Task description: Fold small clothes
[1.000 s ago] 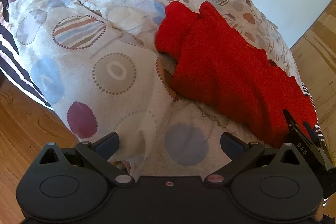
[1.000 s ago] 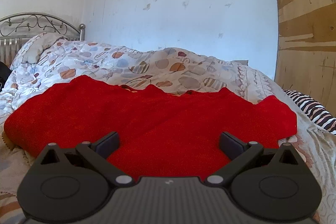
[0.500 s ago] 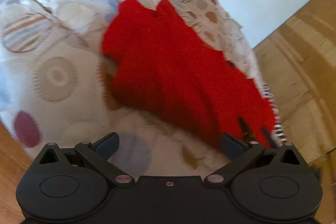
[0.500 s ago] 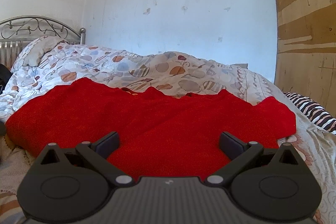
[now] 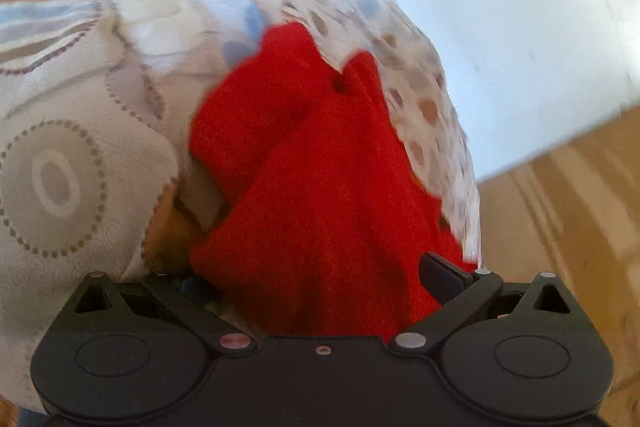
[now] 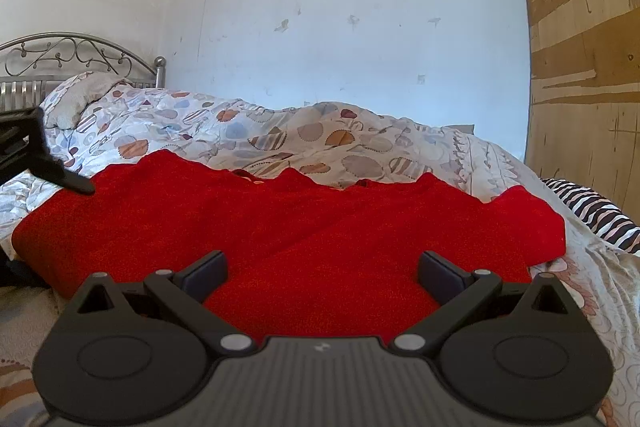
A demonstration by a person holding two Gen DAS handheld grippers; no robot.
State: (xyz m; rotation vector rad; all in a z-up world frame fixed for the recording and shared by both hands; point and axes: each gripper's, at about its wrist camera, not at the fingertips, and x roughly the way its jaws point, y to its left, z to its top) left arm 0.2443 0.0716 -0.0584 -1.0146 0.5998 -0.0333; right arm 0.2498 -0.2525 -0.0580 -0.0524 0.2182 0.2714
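**Garment on the quilt, a gripper at each end**

The garment (image 6: 304,227) lies spread across the quilt (image 6: 280,139), which covers the bed. The right gripper (image 6: 322,273) sits at the garment's near edge, fingers spread over the cloth. The left gripper (image 5: 316,277) stands at the garment's left end, the cloth running between its fingers. Behind the quilt stand the headboard (image 6: 68,61), far left, and the wall (image 6: 340,27); a wooden panel (image 6: 584,27) rises at the right.

Patterned quilt (image 6: 304,139), metal headboard (image 6: 72,55), white wall (image 6: 360,27).
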